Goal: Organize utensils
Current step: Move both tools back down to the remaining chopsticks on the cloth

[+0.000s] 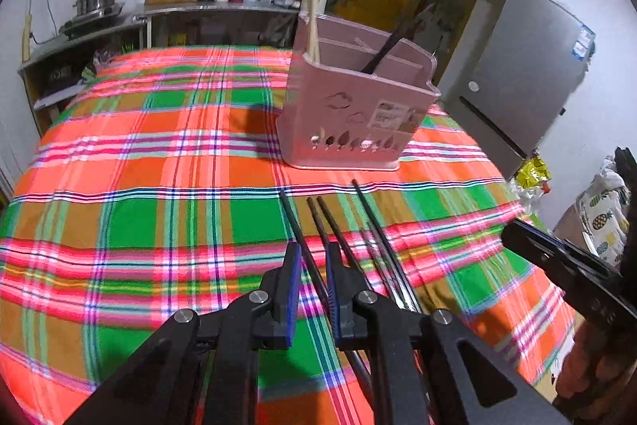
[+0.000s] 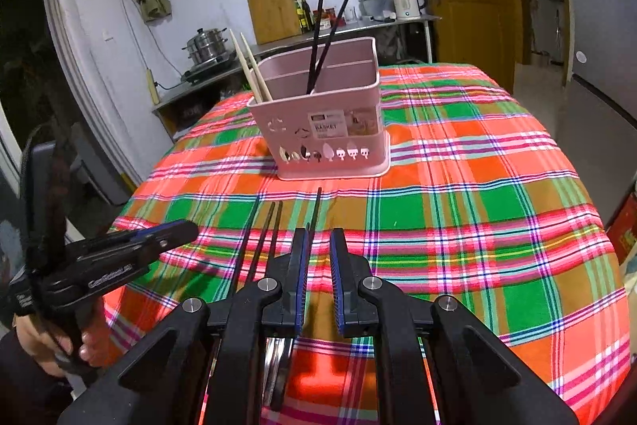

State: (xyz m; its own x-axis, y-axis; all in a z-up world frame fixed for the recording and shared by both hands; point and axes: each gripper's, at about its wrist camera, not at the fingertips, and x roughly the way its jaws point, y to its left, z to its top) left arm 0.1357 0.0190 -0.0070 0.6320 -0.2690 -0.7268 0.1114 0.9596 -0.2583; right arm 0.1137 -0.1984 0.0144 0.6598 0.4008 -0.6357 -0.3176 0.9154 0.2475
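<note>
Several black chopsticks (image 1: 338, 226) lie side by side on the plaid tablecloth (image 1: 159, 186), in front of a pink utensil basket (image 1: 358, 106). My left gripper (image 1: 312, 249) hovers low over them with its jaws nearly together; one chopstick runs beneath the gap, not gripped. My right gripper (image 2: 318, 237) hangs just right of the black chopsticks (image 2: 258, 237), jaws close together and empty. The basket (image 2: 322, 130) holds pale wooden chopsticks (image 2: 251, 70) at its left end and two black ones (image 2: 318, 38) in the middle. Shiny metal utensils (image 2: 278, 361) lie under the right gripper.
The other gripper shows in each view: the right one (image 1: 513, 232) at the right edge, the left one (image 2: 179, 232) at the left with a hand (image 2: 47, 341) on it. A counter with a steel pot (image 2: 207, 46) and a kettle (image 2: 406, 0) stands behind the table.
</note>
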